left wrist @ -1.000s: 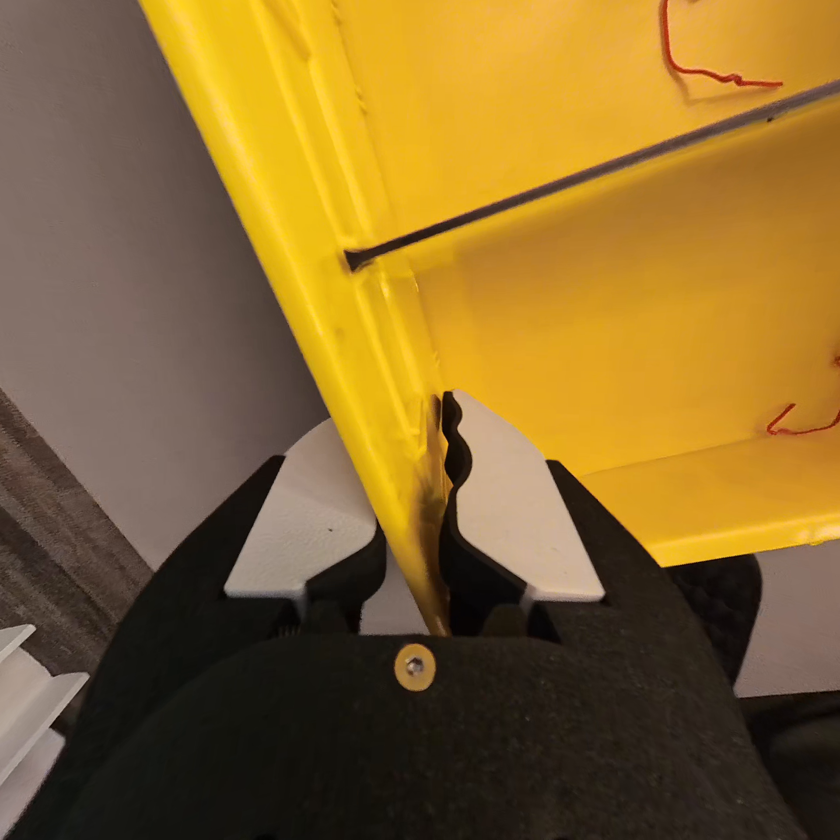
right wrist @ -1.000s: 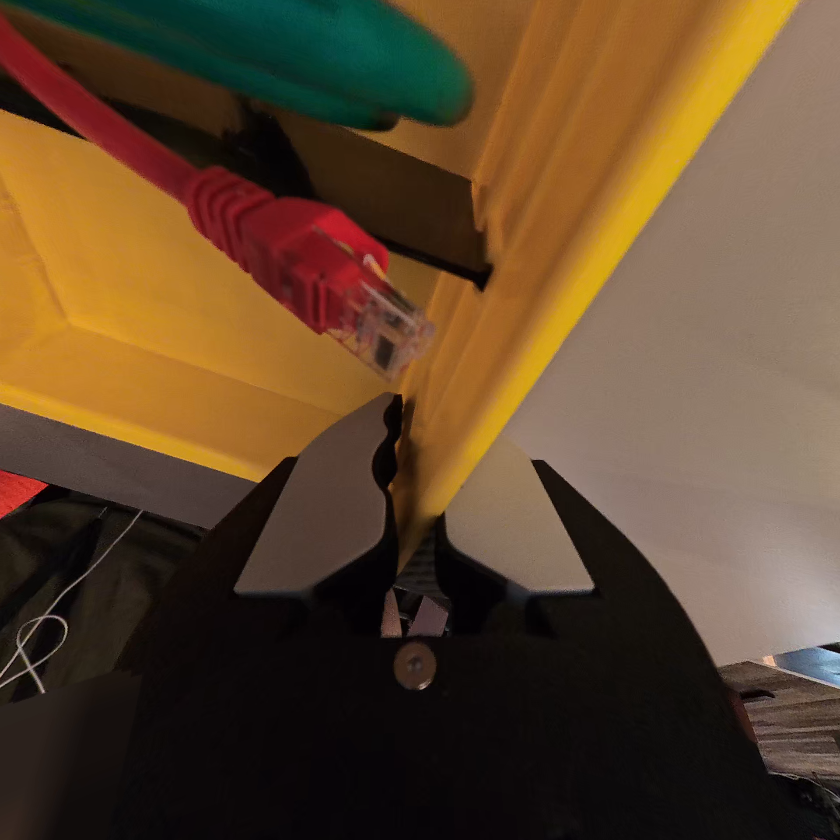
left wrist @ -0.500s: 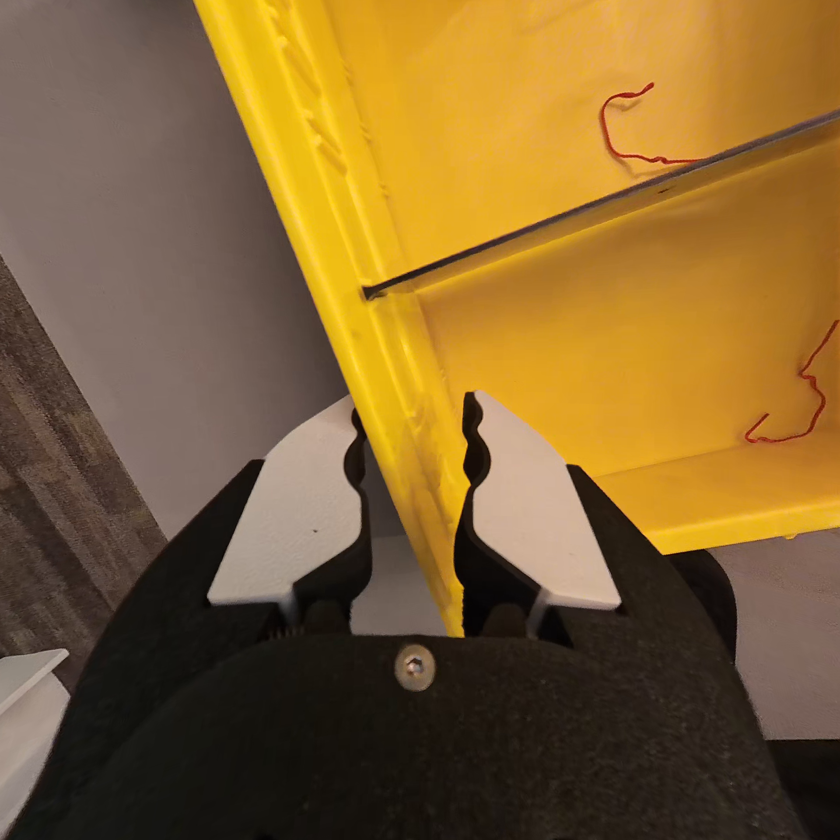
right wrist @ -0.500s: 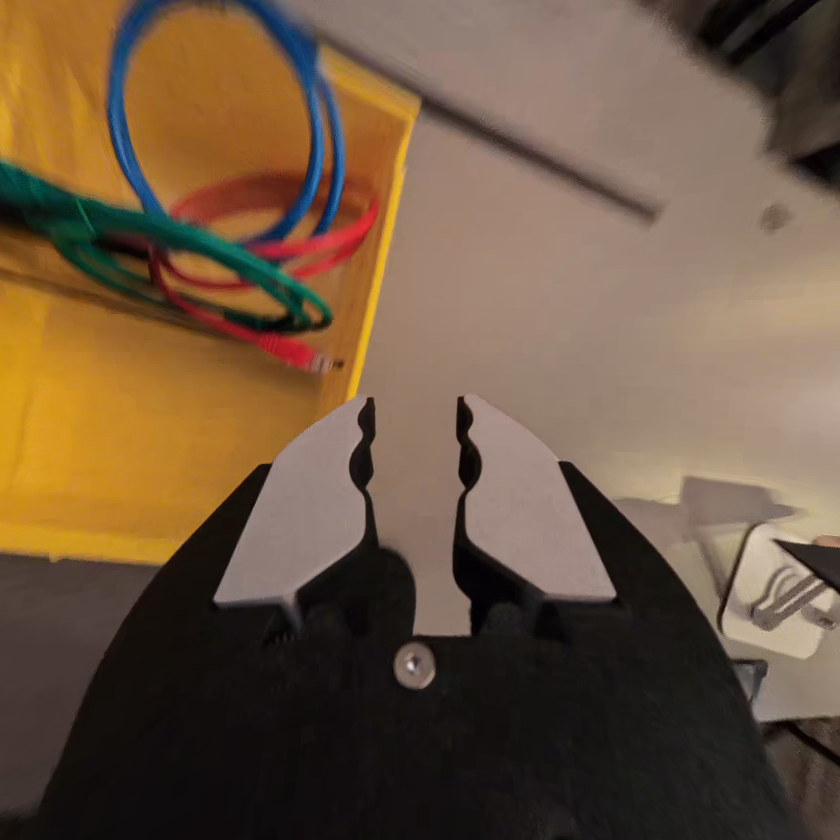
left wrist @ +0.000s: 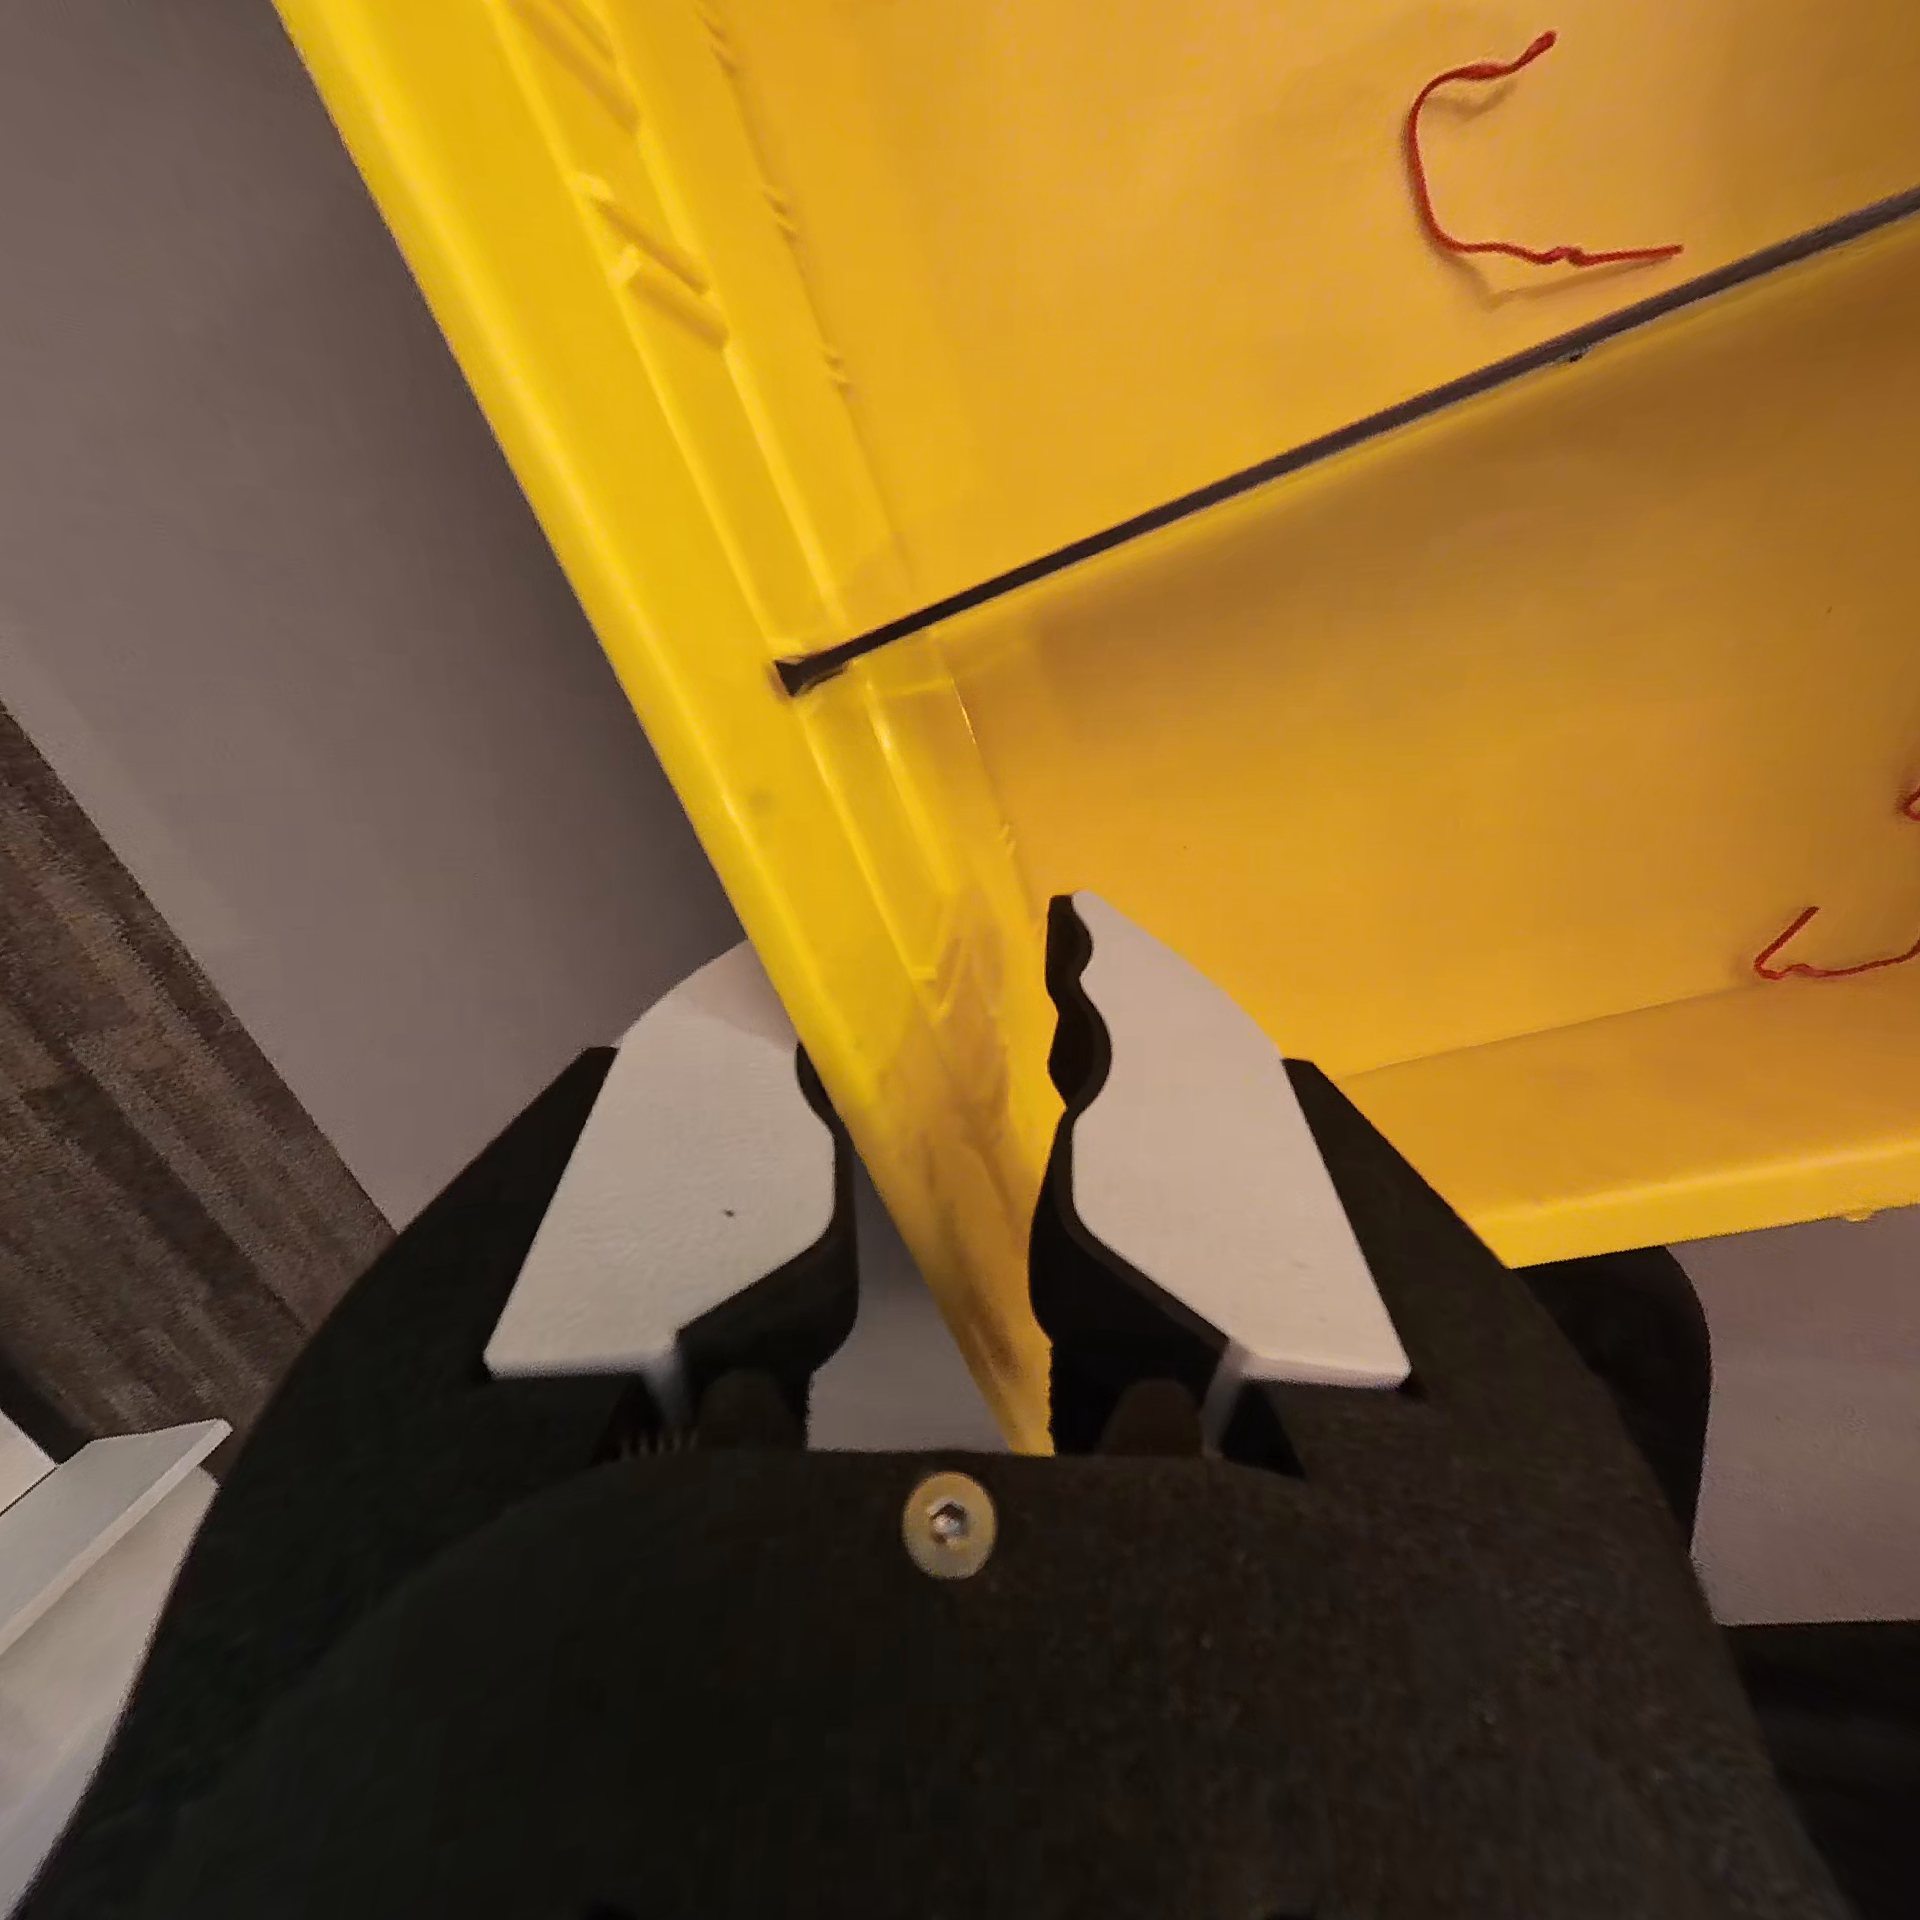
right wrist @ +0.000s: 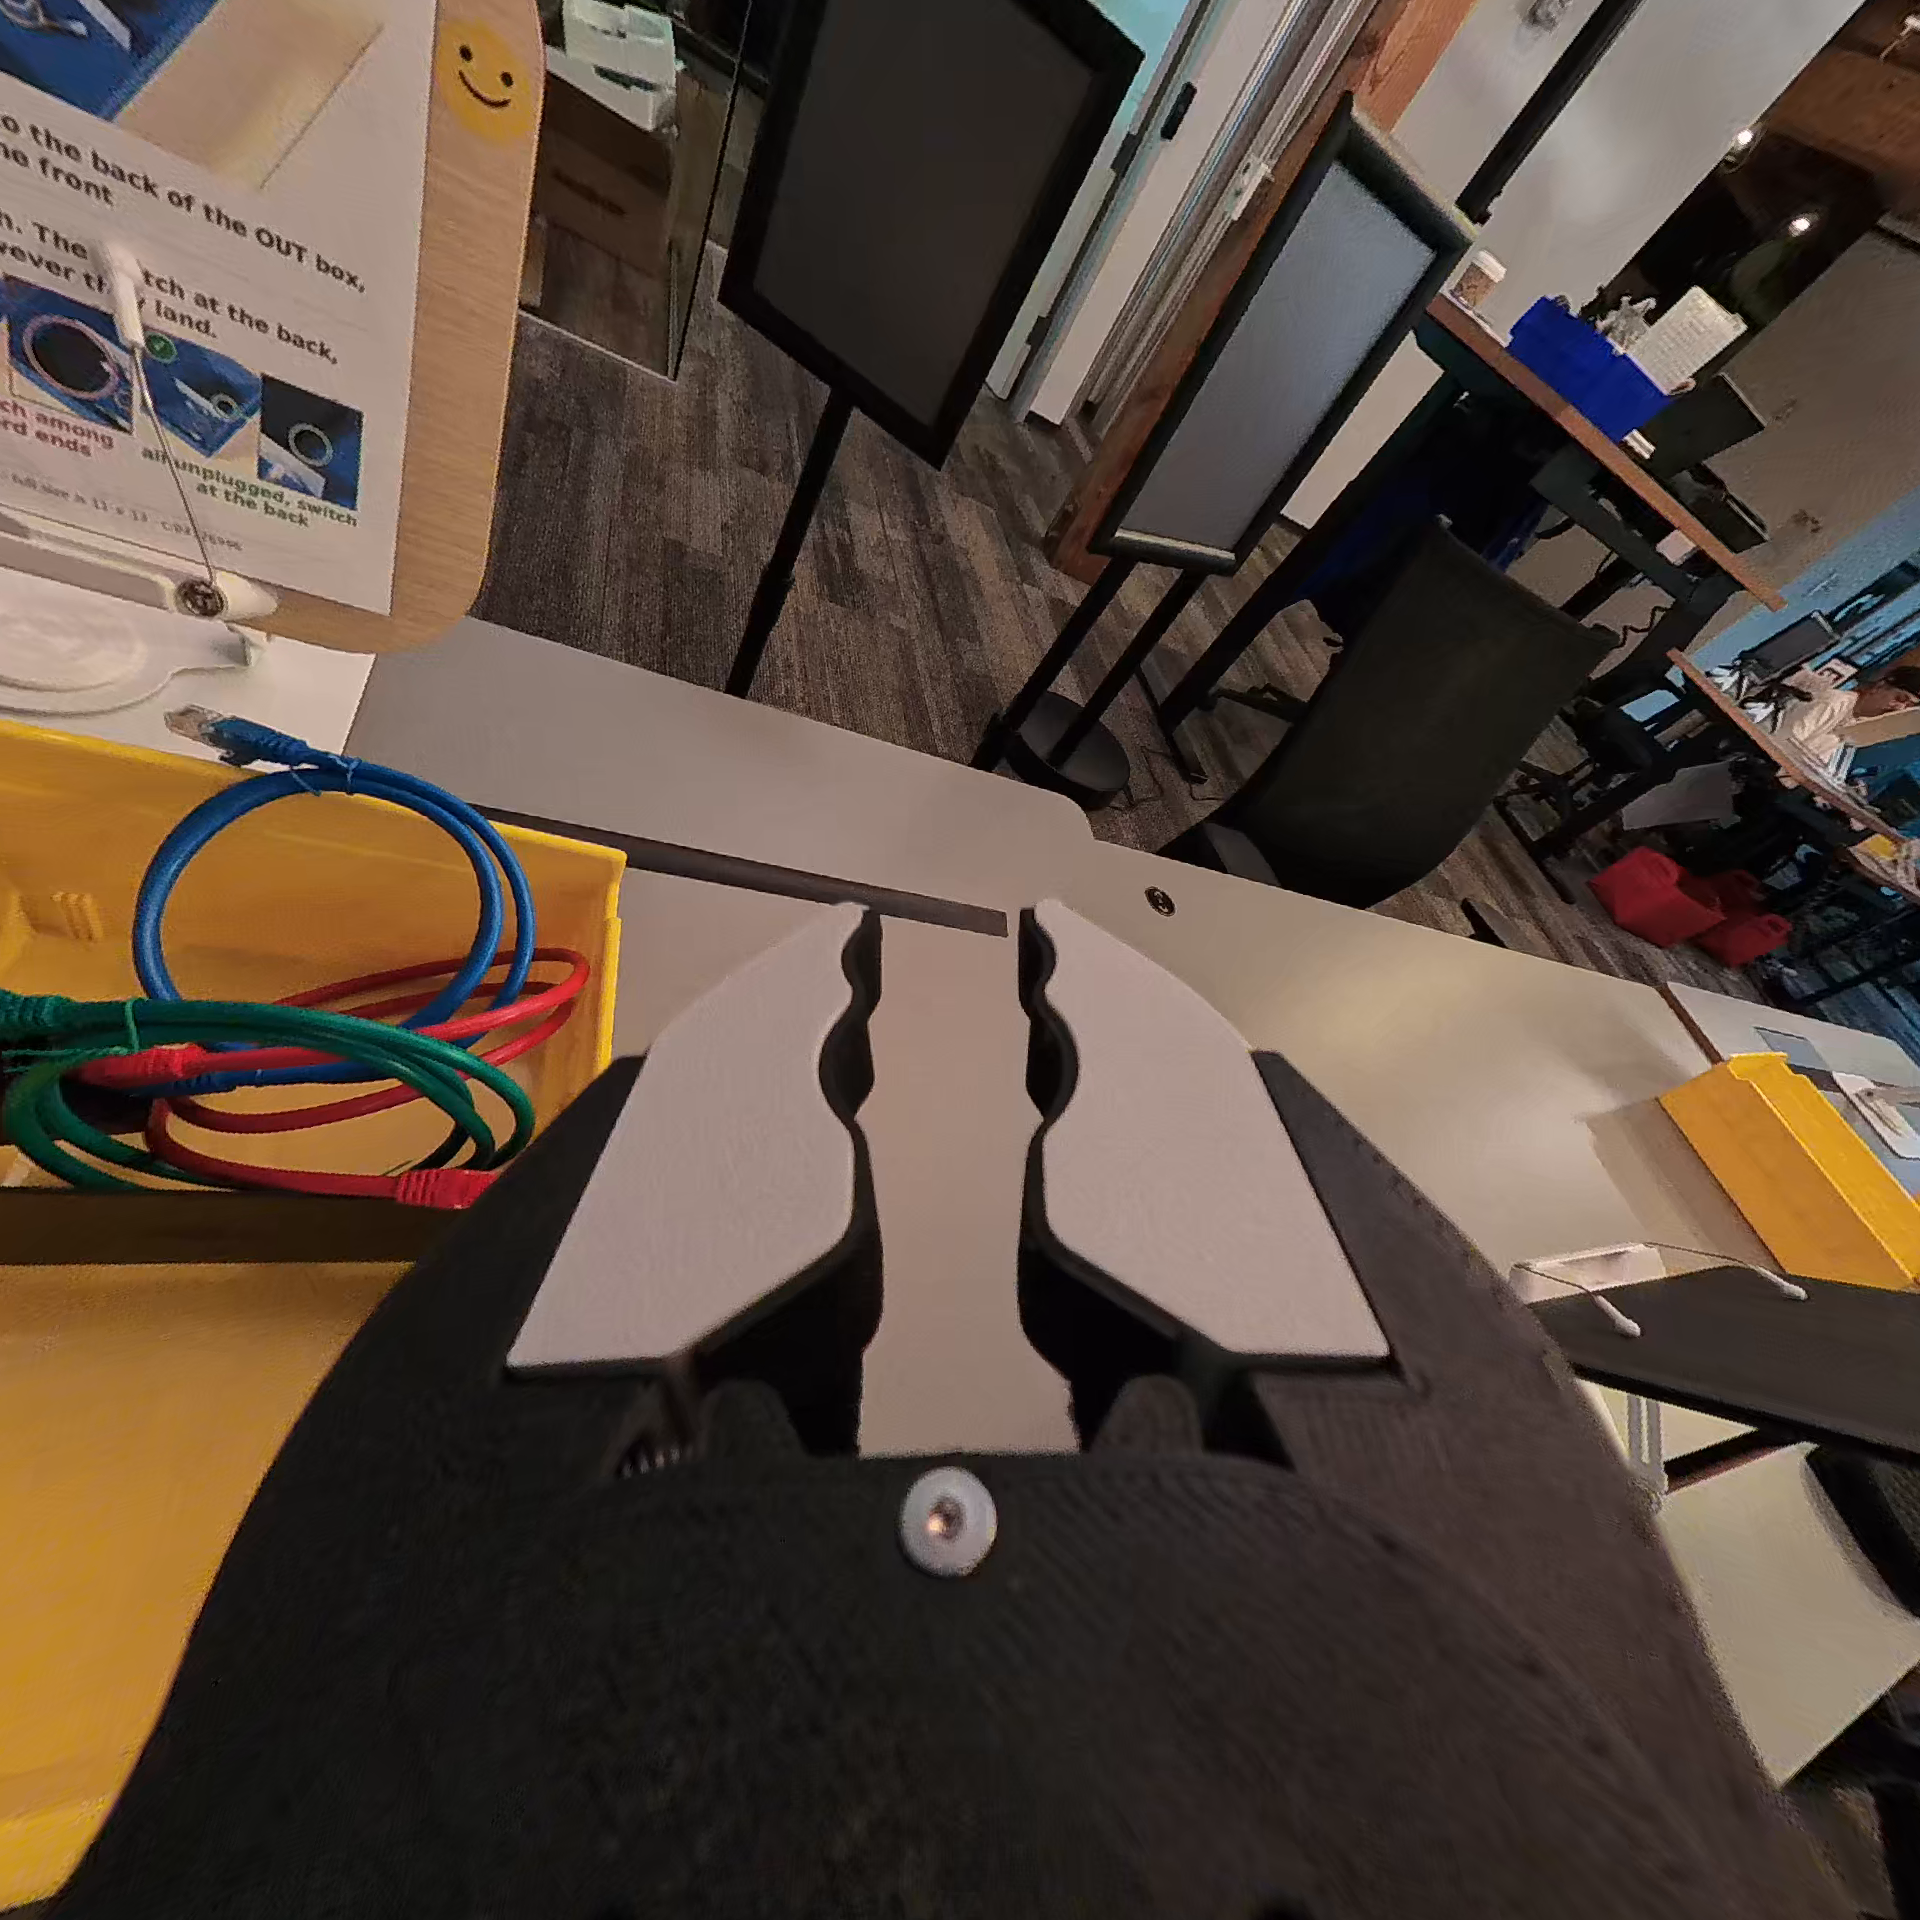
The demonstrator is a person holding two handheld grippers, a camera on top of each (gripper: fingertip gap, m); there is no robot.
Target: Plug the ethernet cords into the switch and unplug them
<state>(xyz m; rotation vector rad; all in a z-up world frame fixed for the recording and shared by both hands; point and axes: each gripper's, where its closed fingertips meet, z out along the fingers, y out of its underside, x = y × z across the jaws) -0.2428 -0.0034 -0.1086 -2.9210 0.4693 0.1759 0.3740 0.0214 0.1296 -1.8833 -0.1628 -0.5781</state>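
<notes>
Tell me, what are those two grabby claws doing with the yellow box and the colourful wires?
A person holds a gripper in each hand. The left gripper has its fingers on either side of the yellow bin's wall, though a gap shows on one side, so it may not be squeezing. The right gripper is open and holds nothing, hanging above the white table beside the bin. The blue cord, red cord and green cord lie coiled in the yellow bin. No switch can be seen.

Left claw (left wrist: 940, 1060) astride yellow bin wall (left wrist: 831, 790)
</notes>
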